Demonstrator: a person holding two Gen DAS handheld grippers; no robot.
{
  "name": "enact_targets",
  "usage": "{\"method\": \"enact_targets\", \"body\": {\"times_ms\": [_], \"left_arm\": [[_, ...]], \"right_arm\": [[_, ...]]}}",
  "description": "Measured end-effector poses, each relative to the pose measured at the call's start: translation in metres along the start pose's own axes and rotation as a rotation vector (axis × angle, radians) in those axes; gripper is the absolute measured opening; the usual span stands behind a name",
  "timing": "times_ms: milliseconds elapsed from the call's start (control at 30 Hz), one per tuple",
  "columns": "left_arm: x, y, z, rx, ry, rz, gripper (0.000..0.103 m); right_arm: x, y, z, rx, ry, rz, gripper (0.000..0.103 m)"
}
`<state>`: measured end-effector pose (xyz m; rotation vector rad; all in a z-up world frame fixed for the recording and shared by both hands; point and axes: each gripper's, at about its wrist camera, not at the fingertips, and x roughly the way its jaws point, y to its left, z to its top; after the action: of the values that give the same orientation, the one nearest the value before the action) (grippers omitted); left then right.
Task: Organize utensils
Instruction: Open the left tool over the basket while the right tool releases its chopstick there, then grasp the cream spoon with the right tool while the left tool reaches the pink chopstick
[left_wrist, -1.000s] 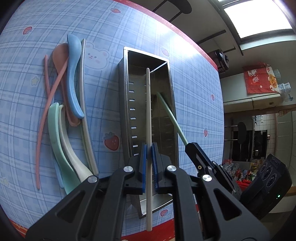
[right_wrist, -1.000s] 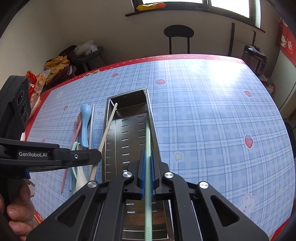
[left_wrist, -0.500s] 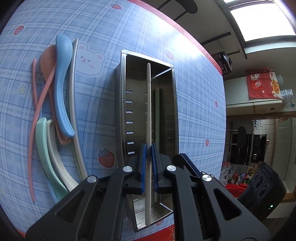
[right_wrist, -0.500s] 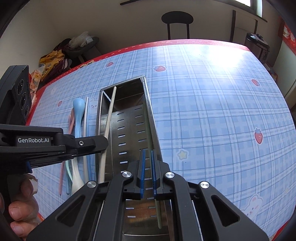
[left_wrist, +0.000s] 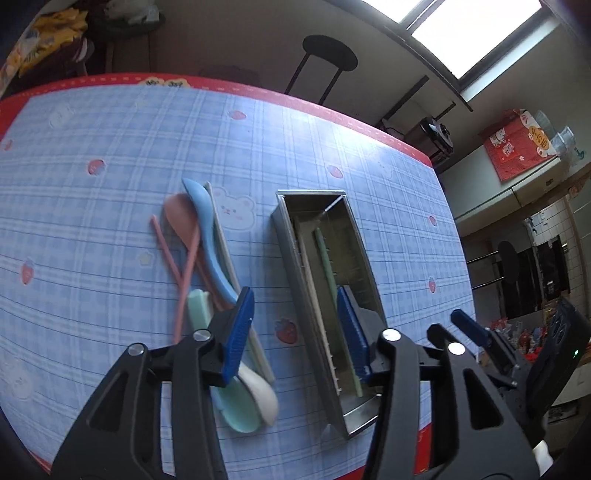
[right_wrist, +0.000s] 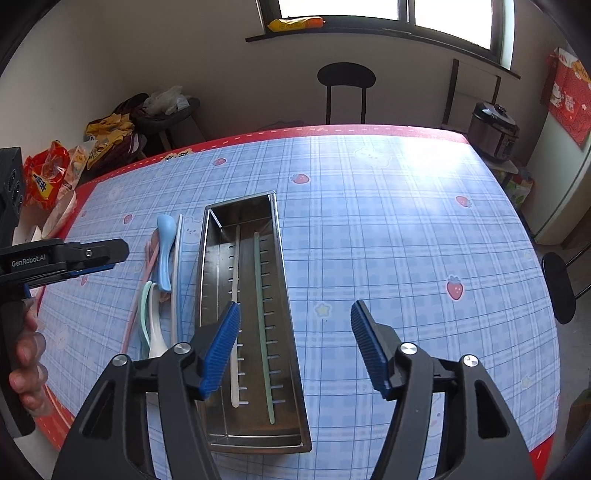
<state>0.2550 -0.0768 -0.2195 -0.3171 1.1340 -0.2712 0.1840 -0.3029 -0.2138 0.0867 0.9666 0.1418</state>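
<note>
A steel utensil tray (right_wrist: 284, 280) (left_wrist: 291, 266) lies on the blue checked tablecloth. Inside it lie a cream chopstick (right_wrist: 235, 295) and a green chopstick (right_wrist: 263, 317) (left_wrist: 327, 258), side by side. Left of the tray lies a pile of utensils: a blue spoon (right_wrist: 165, 240) (left_wrist: 207, 229), a pink spoon (left_wrist: 181, 218), a mint spoon (left_wrist: 236, 410), a white spoon (left_wrist: 258, 395), pink chopsticks (left_wrist: 166, 251) and a pale chopstick (right_wrist: 176, 280). My left gripper (left_wrist: 295, 328) is open, above the gap between pile and tray. My right gripper (right_wrist: 293, 347) is open above the tray's near end.
The table's red border (right_wrist: 332, 130) runs along the far edge. A black stool (right_wrist: 345, 79) stands behind the table. A rice cooker (right_wrist: 493, 129) sits at the far right. Snack bags (right_wrist: 48, 177) lie beyond the left edge.
Both grippers have opened and let go of their chopsticks, which now lie in the tray. Both grippers have pulled back and up from the tray.
</note>
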Motion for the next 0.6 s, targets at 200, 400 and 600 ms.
{"method": "enact_targets", "body": {"times_ms": [200, 400, 600], "left_arm": [[-0.053, 0.028, -0.021, 0.105, -0.111, 0.128, 0.052], [-0.076, 0.065, -0.046, 0.122, -0.122, 0.185, 0.049], [-0.080, 0.097, -0.068, 0.081, -0.114, 0.187, 0.046]], "right_arm": [[-0.012, 0.007, -0.007, -0.037, -0.018, 0.031, 0.064], [-0.009, 0.028, -0.011, -0.078, 0.003, 0.088, 0.062], [0.005, 0.065, -0.012, -0.150, 0.043, 0.131, 0.057]]}}
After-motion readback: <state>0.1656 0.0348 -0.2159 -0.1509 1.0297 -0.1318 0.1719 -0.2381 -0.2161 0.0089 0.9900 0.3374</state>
